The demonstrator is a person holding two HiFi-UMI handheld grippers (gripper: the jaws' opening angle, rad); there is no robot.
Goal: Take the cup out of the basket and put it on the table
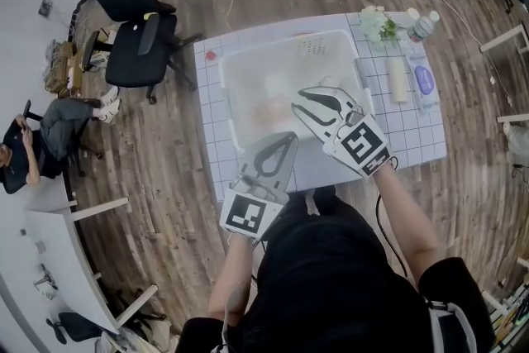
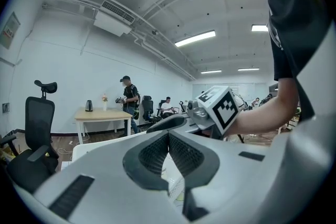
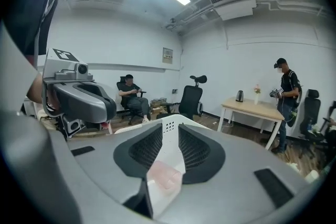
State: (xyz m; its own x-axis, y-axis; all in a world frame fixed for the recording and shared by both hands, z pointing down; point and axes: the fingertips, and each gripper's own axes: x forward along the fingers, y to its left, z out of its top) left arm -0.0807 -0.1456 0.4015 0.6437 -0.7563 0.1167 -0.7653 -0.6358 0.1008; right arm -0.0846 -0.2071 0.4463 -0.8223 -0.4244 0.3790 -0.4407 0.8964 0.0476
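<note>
A white plastic basket (image 1: 248,62) stands on the gridded table (image 1: 413,136). In it lies a pale pink translucent cup (image 1: 269,108). My right gripper (image 1: 299,100) hangs over the basket's near right part, just right of the cup. In the right gripper view its jaws (image 3: 170,129) stand a little apart; the cup (image 3: 164,178) shows low in the gap against the basket wall (image 3: 171,150), and the pads do not press on it. My left gripper (image 1: 290,137) hovers at the basket's near rim, its jaws (image 2: 168,135) shut and empty.
On the table's right side are a flower bunch (image 1: 378,22), a plastic bottle (image 1: 421,26), a cream cylinder (image 1: 398,80) and a blue-labelled pack (image 1: 424,80). A black office chair (image 1: 132,21) stands to the left, and a seated person (image 1: 33,136) is farther left.
</note>
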